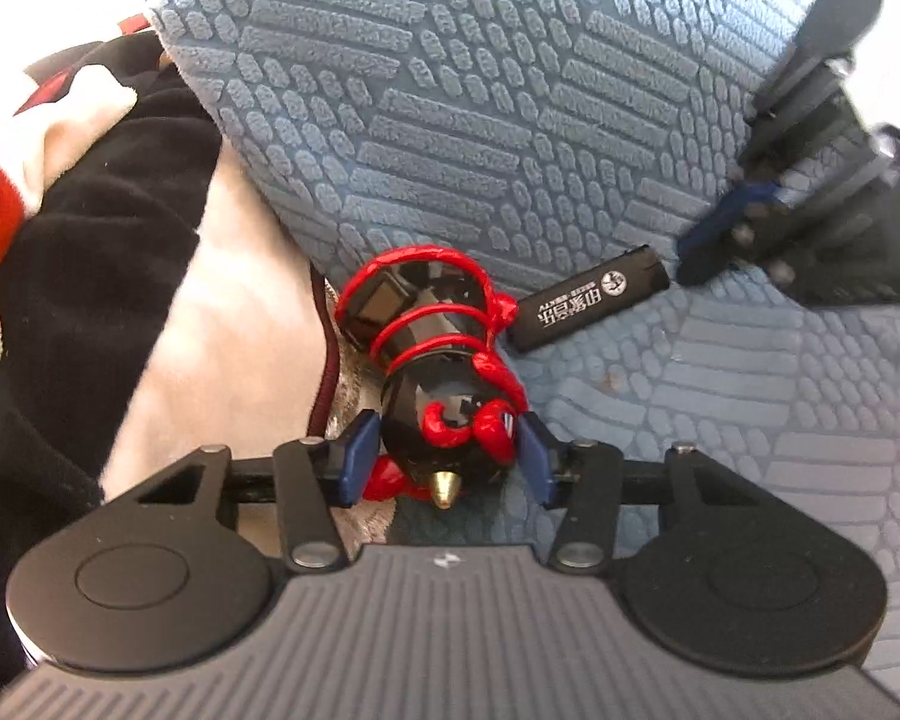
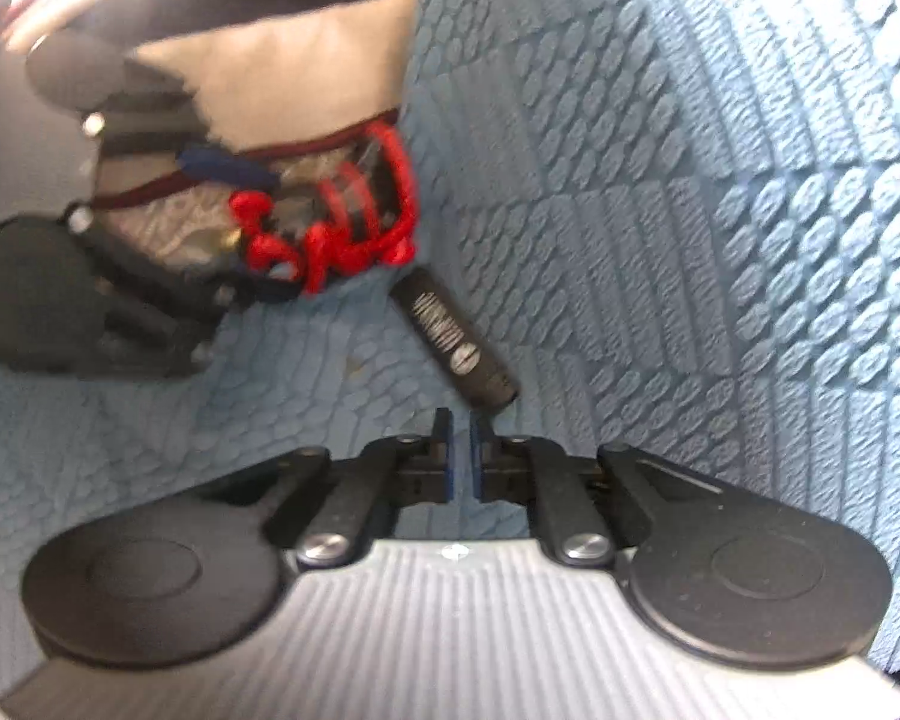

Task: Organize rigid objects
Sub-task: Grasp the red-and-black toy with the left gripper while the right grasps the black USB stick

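Observation:
A black toy wrapped in red coils with a brass tip (image 1: 432, 354) lies on the blue textured sofa seat (image 1: 750, 420). My left gripper (image 1: 447, 456) has its blue pads on both sides of the toy's lower end, shut on it. The toy also shows in the right wrist view (image 2: 336, 228). A black cylinder with white lettering (image 1: 591, 306) lies just right of the toy, also seen in the right wrist view (image 2: 453, 342). My right gripper (image 2: 461, 456) is nearly shut and empty, just short of the cylinder's near end. It shows in the left wrist view (image 1: 708, 246).
The blue sofa backrest (image 1: 480, 90) rises behind the objects. A beige cushion (image 1: 228, 300) and black, white and red fabric (image 1: 78, 228) lie to the left of the toy.

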